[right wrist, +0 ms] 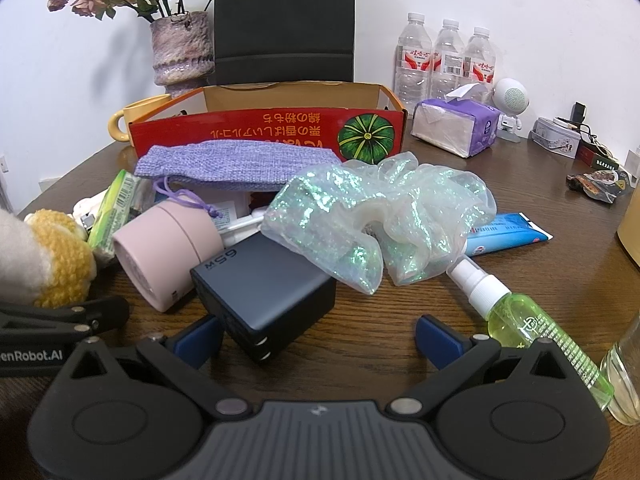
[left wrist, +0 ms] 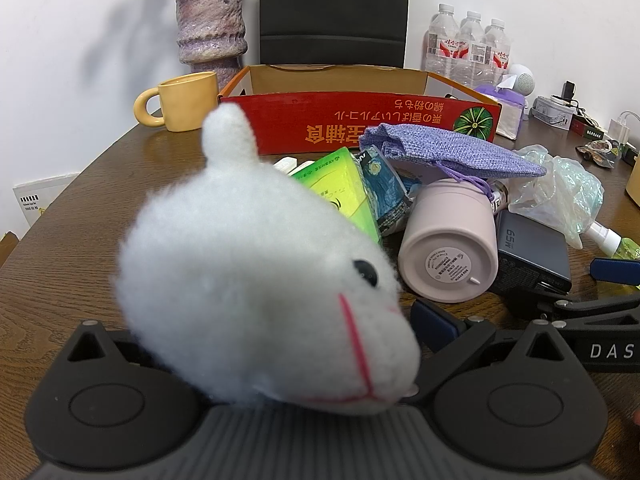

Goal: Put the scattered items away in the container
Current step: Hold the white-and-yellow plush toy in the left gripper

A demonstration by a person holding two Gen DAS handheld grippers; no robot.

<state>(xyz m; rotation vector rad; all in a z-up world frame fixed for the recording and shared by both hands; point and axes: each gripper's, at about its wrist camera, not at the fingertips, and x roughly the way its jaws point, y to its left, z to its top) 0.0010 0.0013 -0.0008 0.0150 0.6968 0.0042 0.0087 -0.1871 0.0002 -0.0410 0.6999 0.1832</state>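
- My left jaws (left wrist: 276,332) stand at their widest with the fluffy white plush toy with a black bead eye and pink stitched mouth (left wrist: 248,280) lying between them. It fills the left wrist view, and I see no pad pressing on it.
- My right jaws (right wrist: 320,340) are wide open too, low over the brown wooden table (right wrist: 380,320). The dark grey block charger (right wrist: 264,284) sits just beside their left finger – nothing is held.
- The container, a red cardboard box with a green pumpkin printed on it (left wrist: 360,120), is open-topped at the far side of the pile, well apart from both jaws.
- I judge the step in hand to be taking the toy, so I would close the left jaws on its thickest part. Soft plush gives, so the squeeze should go well in.
- To reach the box I should lift high, clearing the pale pink cup lying on its side (left wrist: 448,248) and the purple knitted drawstring pouch (left wrist: 448,152) – a low sweep could drag them.
- The right jaws should keep out of that path.
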